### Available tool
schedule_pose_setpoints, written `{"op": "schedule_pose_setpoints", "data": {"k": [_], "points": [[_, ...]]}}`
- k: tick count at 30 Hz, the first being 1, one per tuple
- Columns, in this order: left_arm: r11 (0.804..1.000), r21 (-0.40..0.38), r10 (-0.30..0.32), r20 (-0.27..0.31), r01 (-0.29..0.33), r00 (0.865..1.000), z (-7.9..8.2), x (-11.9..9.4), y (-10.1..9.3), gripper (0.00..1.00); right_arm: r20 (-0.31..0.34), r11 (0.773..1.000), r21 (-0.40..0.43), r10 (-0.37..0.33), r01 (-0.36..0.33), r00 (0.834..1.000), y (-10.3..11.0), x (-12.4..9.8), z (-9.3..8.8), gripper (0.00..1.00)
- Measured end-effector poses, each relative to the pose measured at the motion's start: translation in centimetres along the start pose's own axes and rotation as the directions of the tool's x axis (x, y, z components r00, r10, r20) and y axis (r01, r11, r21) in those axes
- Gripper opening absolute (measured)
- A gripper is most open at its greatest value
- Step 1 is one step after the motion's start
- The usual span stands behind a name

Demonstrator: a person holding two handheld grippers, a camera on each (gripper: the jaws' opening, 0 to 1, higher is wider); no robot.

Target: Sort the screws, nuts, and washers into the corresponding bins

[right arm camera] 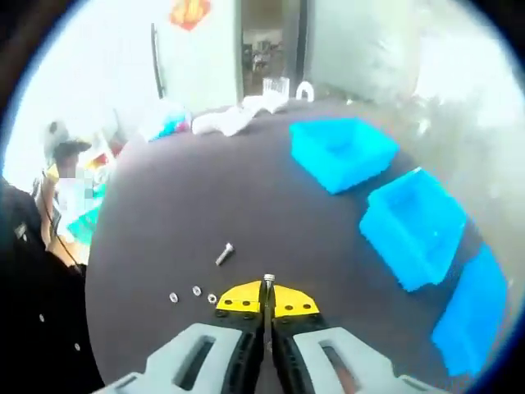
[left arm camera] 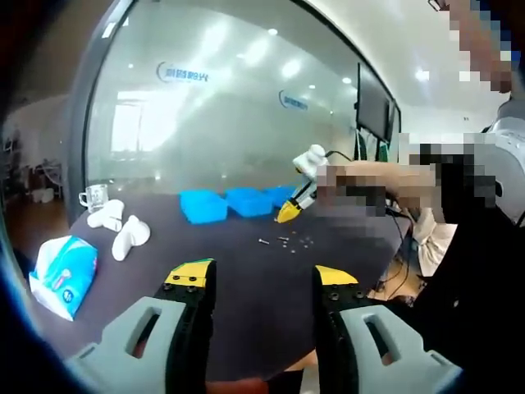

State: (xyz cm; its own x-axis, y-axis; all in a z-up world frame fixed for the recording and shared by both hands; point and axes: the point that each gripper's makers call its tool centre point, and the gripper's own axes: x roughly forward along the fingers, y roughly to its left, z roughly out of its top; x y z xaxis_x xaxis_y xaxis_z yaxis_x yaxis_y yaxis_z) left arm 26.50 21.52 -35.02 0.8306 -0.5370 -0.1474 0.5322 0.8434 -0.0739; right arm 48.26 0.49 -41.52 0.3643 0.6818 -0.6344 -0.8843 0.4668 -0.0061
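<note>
My right gripper [right arm camera: 267, 297] jaws are clenched on a small silver screw [right arm camera: 268, 281], bottom centre; my left gripper [left arm camera: 264, 283] hangs released over the dark counter [left arm camera: 246, 246].

Blue bins [right arm camera: 410, 226], dark table [right arm camera: 180, 205], yellow-tipped right claw [right arm camera: 268, 300], silver screw [right arm camera: 224, 254].

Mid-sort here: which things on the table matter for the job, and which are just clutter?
Job:
- three blue bins
- loose screw
- small washers or nuts
- screw pinched in right hand-held gripper

Lying about:
- tissue pack
- white objects
- glass mug
</note>
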Motion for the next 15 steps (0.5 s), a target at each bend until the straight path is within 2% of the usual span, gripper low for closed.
{"op": "schedule_pose_setpoints", "data": {"k": [3, 6, 9, 13, 15], "points": [[1.000, -0.002, -0.005, 0.005, 0.005, 1.000, 0.1, 0.2, -0.2, 0.46, 0.123, 0.999, 0.016, -0.046, 0.044, 0.991, -0.6, -1.9, 1.4, 0.00], [1.000, 0.000, -0.010, 0.010, 0.010, 1.000, 0.3, 0.4, -0.4, 0.46, 0.240, 0.994, 0.031, -0.114, 0.110, 0.964, -1.4, -4.0, 2.5, 0.00], [1.000, 0.000, -0.016, 0.015, 0.016, 1.000, 0.5, 0.5, -0.5, 0.46, 0.319, 0.986, 0.059, -0.165, 0.154, 0.933, -1.5, -5.8, 3.0, 0.00], [1.000, 0.003, -0.021, 0.023, 0.021, 0.999, 0.7, 0.7, -0.7, 0.46, 0.417, 0.979, 0.091, -0.202, 0.181, 0.886, -1.0, -7.9, 3.3, 0.00], [1.000, 0.003, -0.022, 0.028, 0.022, 0.999, 0.9, 0.7, -0.6, 0.46, 0.492, 0.971, 0.112, -0.238, 0.210, 0.838, -0.8, -8.9, 3.8, 0.00]]}}
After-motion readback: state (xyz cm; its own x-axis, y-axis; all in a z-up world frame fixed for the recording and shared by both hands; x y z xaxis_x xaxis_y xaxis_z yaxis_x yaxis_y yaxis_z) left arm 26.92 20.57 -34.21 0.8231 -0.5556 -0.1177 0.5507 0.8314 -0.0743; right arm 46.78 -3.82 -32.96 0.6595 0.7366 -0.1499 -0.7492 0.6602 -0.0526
